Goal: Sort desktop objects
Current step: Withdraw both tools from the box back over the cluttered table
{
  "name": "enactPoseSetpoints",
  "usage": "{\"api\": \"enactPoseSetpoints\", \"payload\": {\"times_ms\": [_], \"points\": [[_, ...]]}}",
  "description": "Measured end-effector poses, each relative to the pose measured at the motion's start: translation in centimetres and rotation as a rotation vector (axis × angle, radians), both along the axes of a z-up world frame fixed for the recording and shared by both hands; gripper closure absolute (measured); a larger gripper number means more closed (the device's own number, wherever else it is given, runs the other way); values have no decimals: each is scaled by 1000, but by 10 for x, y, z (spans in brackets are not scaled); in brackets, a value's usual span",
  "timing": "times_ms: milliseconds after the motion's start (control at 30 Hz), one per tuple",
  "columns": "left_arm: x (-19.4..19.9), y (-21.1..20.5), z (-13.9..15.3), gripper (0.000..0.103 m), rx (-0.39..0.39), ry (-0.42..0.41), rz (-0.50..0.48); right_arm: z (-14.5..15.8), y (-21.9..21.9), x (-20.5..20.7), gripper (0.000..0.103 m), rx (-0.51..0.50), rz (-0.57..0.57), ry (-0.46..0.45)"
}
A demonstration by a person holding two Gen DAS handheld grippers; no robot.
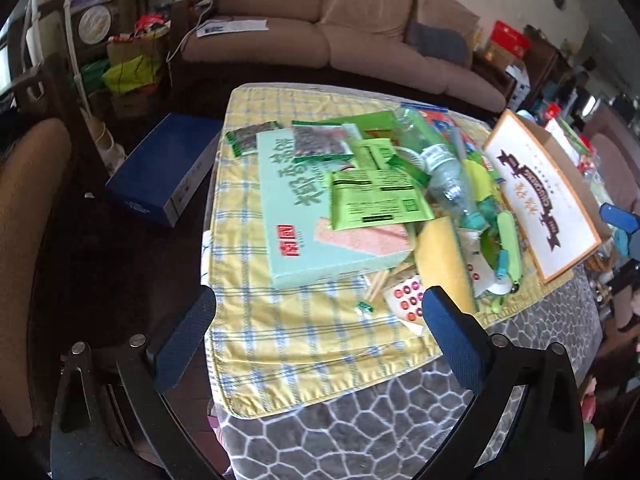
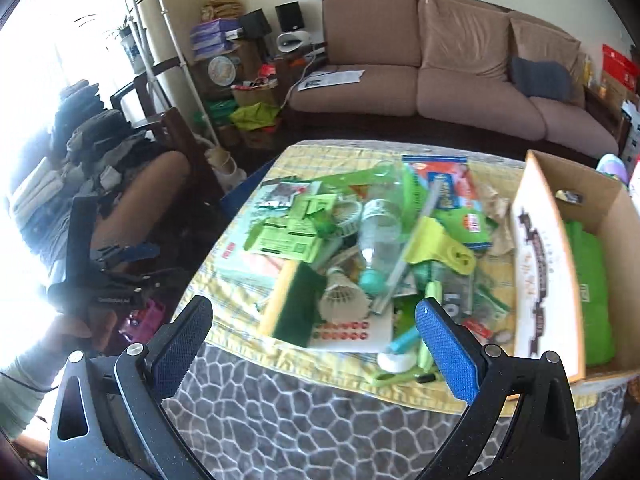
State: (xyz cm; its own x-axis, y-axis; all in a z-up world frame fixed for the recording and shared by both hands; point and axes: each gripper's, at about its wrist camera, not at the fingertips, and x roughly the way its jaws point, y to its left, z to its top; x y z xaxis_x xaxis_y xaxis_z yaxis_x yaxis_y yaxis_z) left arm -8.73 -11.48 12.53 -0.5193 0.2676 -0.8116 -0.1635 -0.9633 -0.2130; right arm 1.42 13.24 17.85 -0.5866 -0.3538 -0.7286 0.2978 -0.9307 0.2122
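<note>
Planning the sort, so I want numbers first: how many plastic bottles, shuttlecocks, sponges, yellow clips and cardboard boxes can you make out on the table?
Plastic bottle: 1
Shuttlecock: 1
Sponge: 1
Yellow clip: 1
Cardboard box: 1
Total: 5
The pile is cluttered, so more could be hidden underneath.

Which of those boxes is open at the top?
The cardboard box at the table's right edge; a green bag lies inside. The flat mint-green box is closed.
</note>
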Motion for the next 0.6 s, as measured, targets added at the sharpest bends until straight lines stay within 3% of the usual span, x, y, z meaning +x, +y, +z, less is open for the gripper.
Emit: {"api": "enactPoseSetpoints", "payload": {"times_ms": [200,300,400,500,600], "points": [[-14,-21,-46,0,45,-27,17,-43,-52,-44,7,-201,38,-107],[-22,-21,-63,0,75,-50,-5,-63,-70,-69,18,-253,41,-158],[-29,-18,-69,1,84,-57,-31,-86,-87,-91,38,-252,33,-212],[-36,-16,-71,3,72,-50,-68,-105,-96,-105,39,-244,21,-250],[-41,-14,-73,3,63,-55,-108,-120,-101,-115,39,-174,-10,-281]]}}
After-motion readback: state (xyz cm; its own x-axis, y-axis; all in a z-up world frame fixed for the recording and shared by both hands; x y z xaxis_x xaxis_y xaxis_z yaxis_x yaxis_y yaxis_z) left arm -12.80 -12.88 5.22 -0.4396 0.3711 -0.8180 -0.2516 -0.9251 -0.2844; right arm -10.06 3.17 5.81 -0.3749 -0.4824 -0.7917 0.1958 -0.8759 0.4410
